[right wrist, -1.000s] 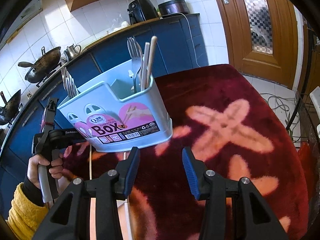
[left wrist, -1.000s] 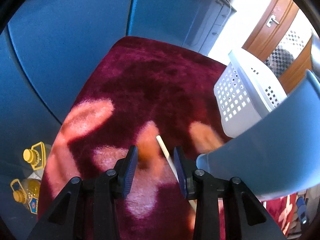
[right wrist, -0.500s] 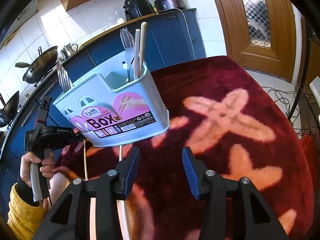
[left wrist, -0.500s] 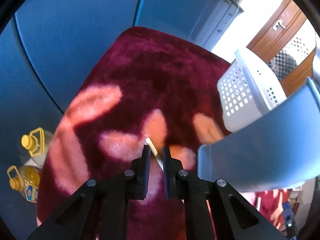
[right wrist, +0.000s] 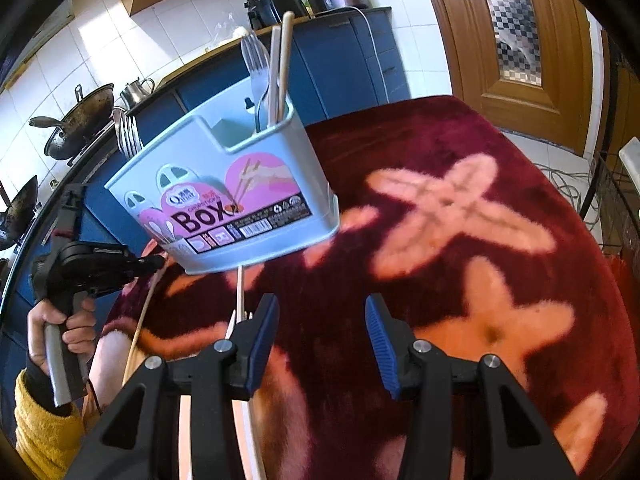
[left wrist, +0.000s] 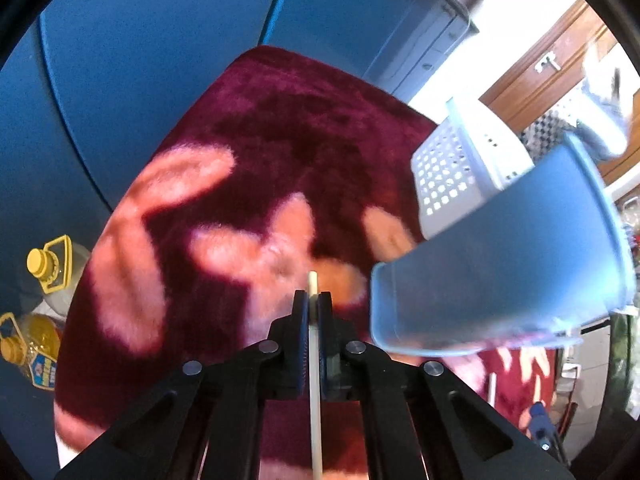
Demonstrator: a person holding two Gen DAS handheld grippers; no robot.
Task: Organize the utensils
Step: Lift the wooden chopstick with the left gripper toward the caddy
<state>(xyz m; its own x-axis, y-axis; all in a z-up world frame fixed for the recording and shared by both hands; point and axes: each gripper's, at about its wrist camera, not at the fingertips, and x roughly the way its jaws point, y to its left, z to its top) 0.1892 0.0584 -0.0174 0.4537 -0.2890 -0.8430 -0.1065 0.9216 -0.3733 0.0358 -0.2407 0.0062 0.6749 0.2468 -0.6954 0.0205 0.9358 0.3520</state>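
Clamping a pale chopstick (left wrist: 315,380) lengthwise along its fingers at lower centre, the left tool (left wrist: 315,300) sits left of the blue utensil box (left wrist: 500,276), nearer than the empty, spread right tool (right wrist: 322,316).

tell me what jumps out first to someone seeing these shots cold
The pale blue utensil box with its pink "BOX" label stands mid-table on the red flowered cloth, forks and chopsticks sticking up from it. In the left wrist view, the left gripper is clamped on a single pale chopstick.

Fuzzy cloth rug (right wrist: 460,280), glossy plastic caddy (right wrist: 240,184)
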